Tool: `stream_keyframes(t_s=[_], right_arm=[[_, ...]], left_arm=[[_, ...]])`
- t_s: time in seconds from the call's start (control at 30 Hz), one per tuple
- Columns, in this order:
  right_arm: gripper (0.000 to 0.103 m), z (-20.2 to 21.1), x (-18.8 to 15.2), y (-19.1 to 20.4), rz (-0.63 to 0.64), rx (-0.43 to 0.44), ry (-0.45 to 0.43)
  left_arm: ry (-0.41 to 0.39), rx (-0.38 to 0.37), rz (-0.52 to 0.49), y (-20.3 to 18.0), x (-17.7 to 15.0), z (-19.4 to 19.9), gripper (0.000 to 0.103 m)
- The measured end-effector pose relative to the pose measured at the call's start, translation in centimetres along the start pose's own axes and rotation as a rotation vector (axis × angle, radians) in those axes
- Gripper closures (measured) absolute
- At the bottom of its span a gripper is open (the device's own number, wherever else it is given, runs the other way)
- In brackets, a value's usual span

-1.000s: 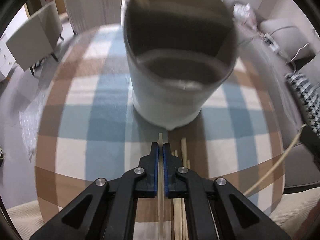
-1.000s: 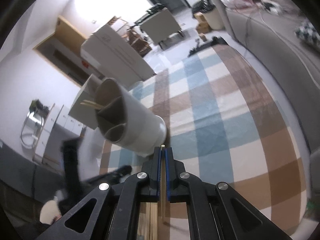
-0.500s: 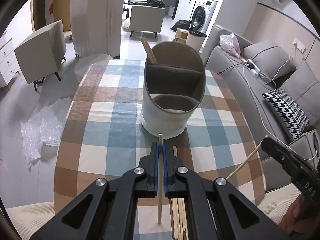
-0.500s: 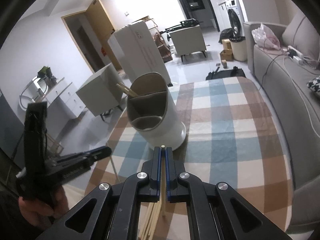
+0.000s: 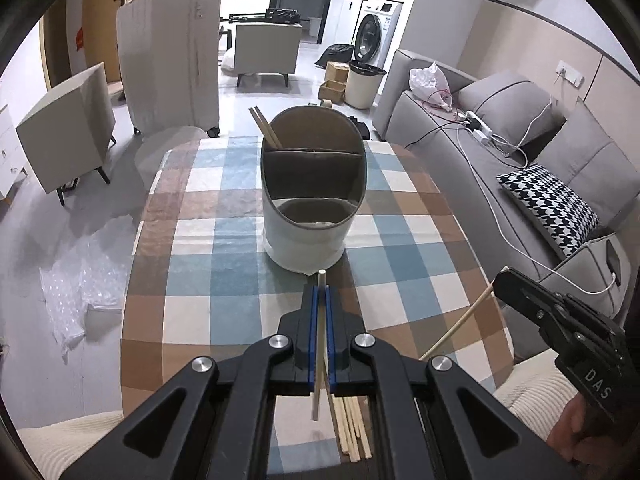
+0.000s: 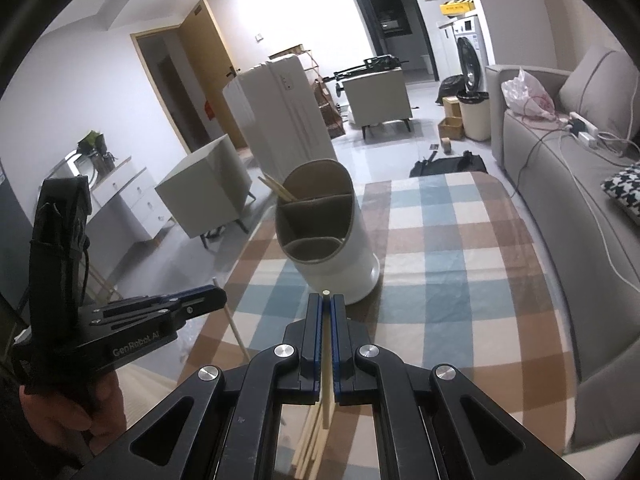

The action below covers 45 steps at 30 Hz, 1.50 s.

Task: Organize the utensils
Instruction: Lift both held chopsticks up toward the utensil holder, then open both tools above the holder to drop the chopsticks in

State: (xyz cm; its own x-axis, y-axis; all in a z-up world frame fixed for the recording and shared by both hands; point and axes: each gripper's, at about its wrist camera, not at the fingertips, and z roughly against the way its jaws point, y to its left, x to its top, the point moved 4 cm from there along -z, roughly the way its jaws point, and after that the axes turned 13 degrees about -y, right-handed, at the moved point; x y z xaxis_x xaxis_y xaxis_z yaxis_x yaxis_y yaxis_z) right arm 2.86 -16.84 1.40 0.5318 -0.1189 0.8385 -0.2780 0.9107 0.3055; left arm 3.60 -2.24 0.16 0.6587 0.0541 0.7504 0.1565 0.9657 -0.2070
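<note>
Over the last second the left gripper point(image 5: 320, 300), clamped on a thin pale wooden chopstick point(image 5: 319, 340), has drawn back and up from the white oval utensil holder with grey-lined compartments point(image 5: 311, 200), which now stands well ahead of its tips. The right gripper point(image 6: 327, 312) has levelled out and backed off likewise.

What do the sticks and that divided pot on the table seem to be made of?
The sticks look like pale bamboo or wood: matte, straw-coloured, thin and straight. The pot seems to be smooth white plastic or ceramic with a dull brownish lining; which one, the look leaves open.
</note>
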Motion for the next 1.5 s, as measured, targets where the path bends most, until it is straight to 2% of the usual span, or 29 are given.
stream_keyframes(t_s=[0.3,0.6,1.1,1.27,1.5], right_arm=[[0.1,2.7,3.0,0.6,0.018,-0.006,-0.052],[0.1,2.7,8.9,2.1,0.045,0.031,-0.115],[0.1,-4.5,19.1,4.1,0.178,0.072,-0.143],[0.1,-7.1,21.0,4.4,0.207,0.077,-0.143],[0.1,-10.8,22.5,4.3,0.25,0.077,-0.136]], left_arm=[[-0.047,-0.032,-0.004,-0.9,3.8,2.9,0.103],[-0.087,-0.05,0.057,-0.4,9.1,4.3,0.103],[-0.168,-0.065,0.13,2.3,16.9,1.2,0.103],[-0.187,-0.049,0.159,3.5,19.3,-1.0,0.103],[-0.208,-0.046,0.193,4.5,20.4,-3.5,0.103]])
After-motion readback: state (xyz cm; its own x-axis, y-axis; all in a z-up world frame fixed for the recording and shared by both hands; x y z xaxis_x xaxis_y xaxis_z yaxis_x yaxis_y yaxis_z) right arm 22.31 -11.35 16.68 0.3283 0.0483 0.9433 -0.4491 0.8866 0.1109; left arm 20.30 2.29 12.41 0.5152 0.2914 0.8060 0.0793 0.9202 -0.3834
